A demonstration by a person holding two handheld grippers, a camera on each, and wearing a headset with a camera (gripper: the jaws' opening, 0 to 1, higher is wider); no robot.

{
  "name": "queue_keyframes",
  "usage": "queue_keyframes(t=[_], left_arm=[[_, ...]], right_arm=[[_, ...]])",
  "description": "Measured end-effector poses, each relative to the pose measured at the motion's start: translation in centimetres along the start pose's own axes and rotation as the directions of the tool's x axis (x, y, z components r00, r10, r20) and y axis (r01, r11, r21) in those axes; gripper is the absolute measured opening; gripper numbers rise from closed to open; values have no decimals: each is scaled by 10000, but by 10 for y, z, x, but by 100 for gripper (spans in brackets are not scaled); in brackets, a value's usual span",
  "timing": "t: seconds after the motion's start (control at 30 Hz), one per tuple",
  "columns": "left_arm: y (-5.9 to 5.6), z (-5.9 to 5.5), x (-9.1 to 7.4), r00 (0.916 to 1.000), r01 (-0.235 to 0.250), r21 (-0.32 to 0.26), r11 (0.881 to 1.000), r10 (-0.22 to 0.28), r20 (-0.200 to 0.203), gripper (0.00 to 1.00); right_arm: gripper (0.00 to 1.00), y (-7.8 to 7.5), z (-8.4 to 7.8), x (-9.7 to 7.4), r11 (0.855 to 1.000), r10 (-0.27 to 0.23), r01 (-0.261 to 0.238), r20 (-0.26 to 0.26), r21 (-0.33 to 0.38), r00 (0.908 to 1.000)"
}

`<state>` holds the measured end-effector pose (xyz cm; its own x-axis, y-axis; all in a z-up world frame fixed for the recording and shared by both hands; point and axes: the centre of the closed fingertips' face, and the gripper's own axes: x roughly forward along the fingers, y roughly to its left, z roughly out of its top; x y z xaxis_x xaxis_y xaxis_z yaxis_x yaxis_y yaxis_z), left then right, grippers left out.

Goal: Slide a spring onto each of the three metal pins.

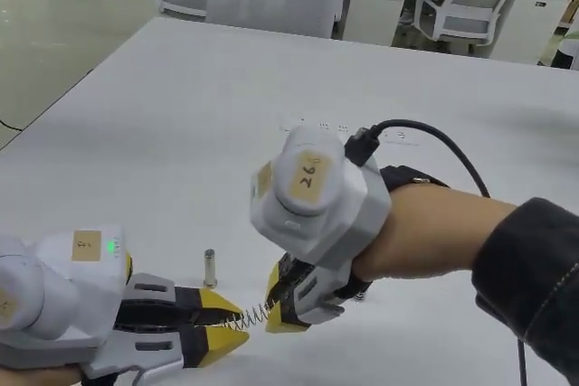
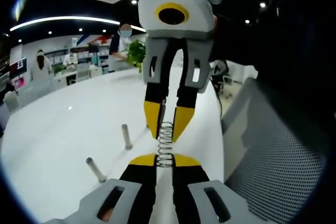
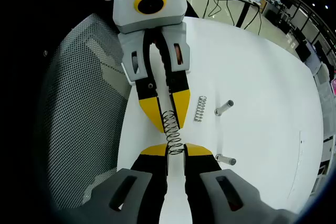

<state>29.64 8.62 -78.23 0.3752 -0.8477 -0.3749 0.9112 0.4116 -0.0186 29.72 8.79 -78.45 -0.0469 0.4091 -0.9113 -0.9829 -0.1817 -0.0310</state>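
Your left gripper and your right gripper both pinch the same spring, one at each end. It runs tip to tip between them. A metal pin stands on the table nearby.

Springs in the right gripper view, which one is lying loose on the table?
The loose spring, lying on the table beside a pin; the held spring is gripped between the left gripper and right gripper.

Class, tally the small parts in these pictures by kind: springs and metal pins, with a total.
Springs: 2, the held spring and the loose spring
Metal pins: 2, the far pin and the near pin
Total: 4
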Motion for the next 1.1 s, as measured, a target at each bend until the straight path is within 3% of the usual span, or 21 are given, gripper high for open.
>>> queue_keyframes(t=[0.6,1.1], left_arm=[[-1,0,1,10000,5,51,10000,-5,-7,3],[1,-1,0,10000,41,108,9999,-42,30,3]], right_arm=[[8,7,34,-11,9983,-184,226,764,-545,9969],[10,6,29,-4,9992,-25,52,674,-407,9977]])
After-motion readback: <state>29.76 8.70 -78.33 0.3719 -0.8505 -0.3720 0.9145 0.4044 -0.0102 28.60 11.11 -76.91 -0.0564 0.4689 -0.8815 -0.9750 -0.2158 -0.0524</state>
